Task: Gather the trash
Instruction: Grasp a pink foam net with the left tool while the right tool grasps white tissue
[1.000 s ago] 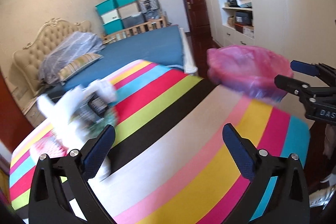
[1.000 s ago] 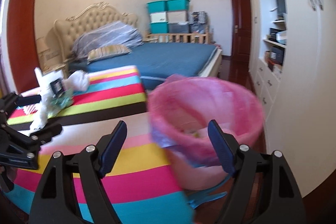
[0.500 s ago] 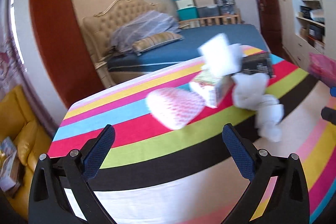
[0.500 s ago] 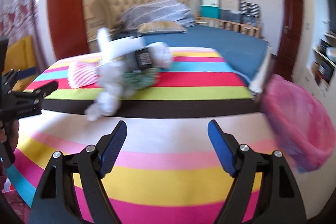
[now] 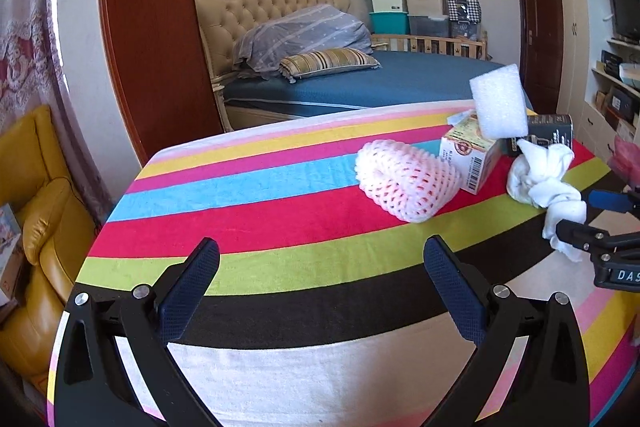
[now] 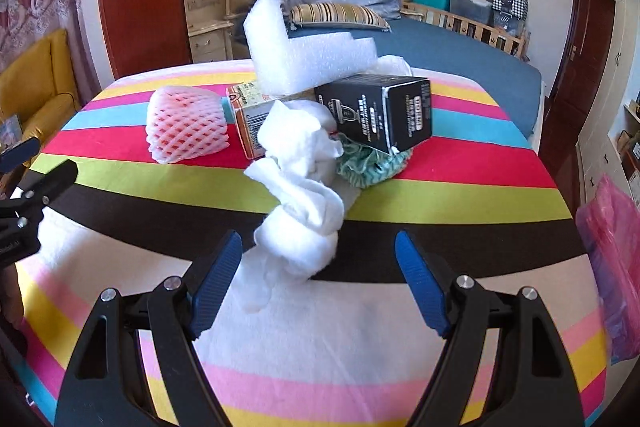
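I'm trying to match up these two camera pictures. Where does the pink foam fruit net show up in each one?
Left wrist view: the pink foam fruit net lies right of centre on the red stripe.
Right wrist view: it lies upper left, left of the pile.
Shared landmark: the orange-edged carton right beside it.

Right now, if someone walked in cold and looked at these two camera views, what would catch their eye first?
The striped cloth in loud rainbow bands fills both views. On it sits a heap of trash: a twisted white wad nearest the open right gripper, a black box behind it, an L-shaped white foam piece on top, and a pink foam net at the left. A pink bag shows at the right edge.
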`<state>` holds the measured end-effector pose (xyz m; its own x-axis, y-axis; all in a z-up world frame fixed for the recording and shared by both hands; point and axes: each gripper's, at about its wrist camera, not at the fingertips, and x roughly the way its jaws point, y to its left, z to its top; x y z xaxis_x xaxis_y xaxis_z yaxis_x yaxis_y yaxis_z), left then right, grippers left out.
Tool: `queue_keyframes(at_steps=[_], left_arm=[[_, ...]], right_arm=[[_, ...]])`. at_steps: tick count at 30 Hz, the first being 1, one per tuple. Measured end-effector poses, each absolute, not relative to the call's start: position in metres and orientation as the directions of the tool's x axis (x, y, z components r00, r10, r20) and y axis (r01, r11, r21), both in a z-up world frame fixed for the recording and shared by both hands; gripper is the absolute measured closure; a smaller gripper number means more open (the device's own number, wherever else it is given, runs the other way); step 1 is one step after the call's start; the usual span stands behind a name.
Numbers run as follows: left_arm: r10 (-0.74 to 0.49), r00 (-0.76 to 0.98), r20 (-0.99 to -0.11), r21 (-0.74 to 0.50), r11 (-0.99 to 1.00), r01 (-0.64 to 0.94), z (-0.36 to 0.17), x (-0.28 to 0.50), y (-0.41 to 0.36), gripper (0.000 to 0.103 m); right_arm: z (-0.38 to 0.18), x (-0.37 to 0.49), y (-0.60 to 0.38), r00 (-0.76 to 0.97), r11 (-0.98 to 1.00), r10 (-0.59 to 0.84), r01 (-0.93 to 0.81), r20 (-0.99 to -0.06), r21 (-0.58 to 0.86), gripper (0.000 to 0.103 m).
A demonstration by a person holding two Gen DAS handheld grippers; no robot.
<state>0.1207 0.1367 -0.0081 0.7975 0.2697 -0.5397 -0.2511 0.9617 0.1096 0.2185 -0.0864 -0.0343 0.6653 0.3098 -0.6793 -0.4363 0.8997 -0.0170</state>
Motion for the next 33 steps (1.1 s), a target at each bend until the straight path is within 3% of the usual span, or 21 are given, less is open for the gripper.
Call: queue_keyframes(at_steps=[2, 4, 7, 14, 24, 29, 33], left_arm=[[0.254, 0.794, -0.552, 0.088, 0.965, -0.248, -0.008, 0.127, 0.139, 0.007], [0.22, 0.786, -0.578, 0.064, 0.972, -0.225, -0.008, 0.137, 0.14, 0.007], [0.159, 0.775, -0.612, 0.019, 0.982, -0.187, -0.006, 0.152, 0.139, 0.007], [0.078, 0.736, -0.673, -0.028, 0.991, -0.131, -0.007, 0.195, 0.131, 0.007], [0.131, 0.734, -0.666, 0.008, 0.986, -0.168, -0.014, 0.242, 0.128, 0.008], [0.12, 0.742, -0.659, 0.057, 0.992, -0.11, -0.021, 0.243, 0.113, 0.018], [0.091, 0.748, -0.658, 0.066, 0.996, -0.063, -0.024, 0.24, 0.103, 0.021]], right_arm=[[-0.037, 0.22, -0.084, 0.656, 0.898, 0.302, -0.44, -0.692, -0.025, 0.027], [-0.04, 0.221, -0.079, 0.633, 0.89, 0.3, -0.455, -0.714, -0.03, 0.052], [-0.038, 0.217, -0.076, 0.633, 0.883, 0.306, -0.468, -0.711, -0.037, 0.072], [-0.032, 0.214, -0.089, 0.675, 0.911, 0.29, -0.411, -0.678, -0.019, 0.076], [-0.032, 0.215, -0.085, 0.693, 0.91, 0.254, -0.408, -0.675, -0.076, 0.075], [-0.033, 0.217, -0.087, 0.687, 0.913, 0.251, -0.403, -0.682, -0.07, 0.075], [-0.034, 0.219, -0.091, 0.682, 0.919, 0.252, -0.391, -0.686, -0.052, 0.075]])
